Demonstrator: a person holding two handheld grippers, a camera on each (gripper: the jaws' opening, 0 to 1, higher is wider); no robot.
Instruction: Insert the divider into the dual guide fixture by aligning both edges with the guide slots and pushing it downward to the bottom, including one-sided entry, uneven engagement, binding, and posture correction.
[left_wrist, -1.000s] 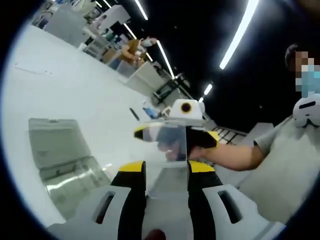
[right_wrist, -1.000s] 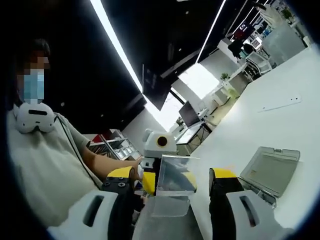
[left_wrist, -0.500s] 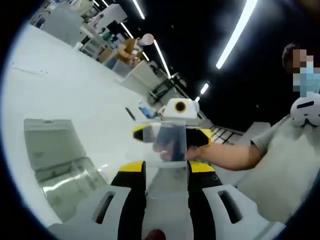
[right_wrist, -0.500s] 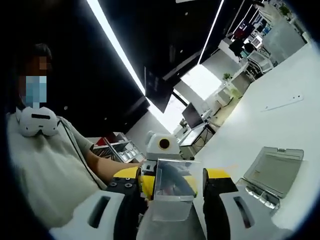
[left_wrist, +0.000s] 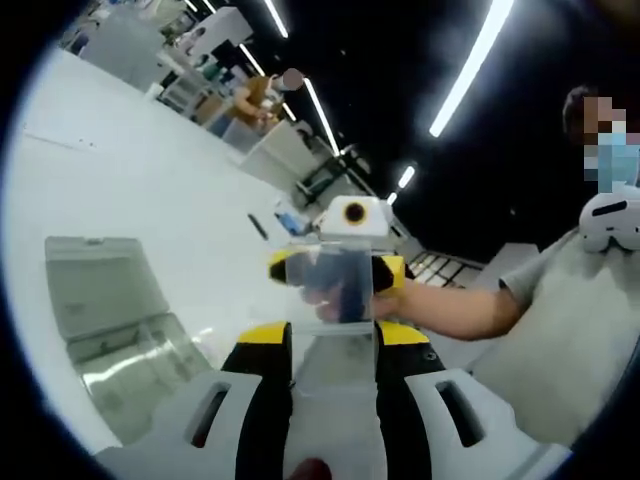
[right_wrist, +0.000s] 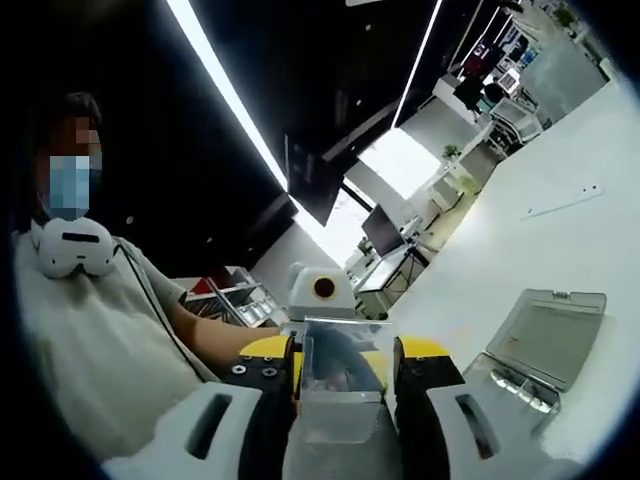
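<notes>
The clear divider (left_wrist: 335, 290) is up in the air, well above the white surface (left_wrist: 150, 190), and both tools have hold of it. The left tool (left_wrist: 333, 335) pinches one edge of the divider between its two yellow-tipped jaws, and the right tool (right_wrist: 343, 355) pinches the opposite edge, so the two tools face each other with the clear sheet between them. In the left gripper view the right tool (left_wrist: 335, 270) shows just behind the divider, with the person's hand (left_wrist: 385, 300) on it. The clear box with the open lid (left_wrist: 115, 330) — it looks like the guide fixture — sits on the surface, off to the left of the divider and lower down. So I think this is the carrying step: the divider is held but has not gone near the slots yet. Next it likely needs to come over the box, stand straight, and have both edges lined up with the slots before any push down — if one side goes in first, it may get stuck.
</notes>
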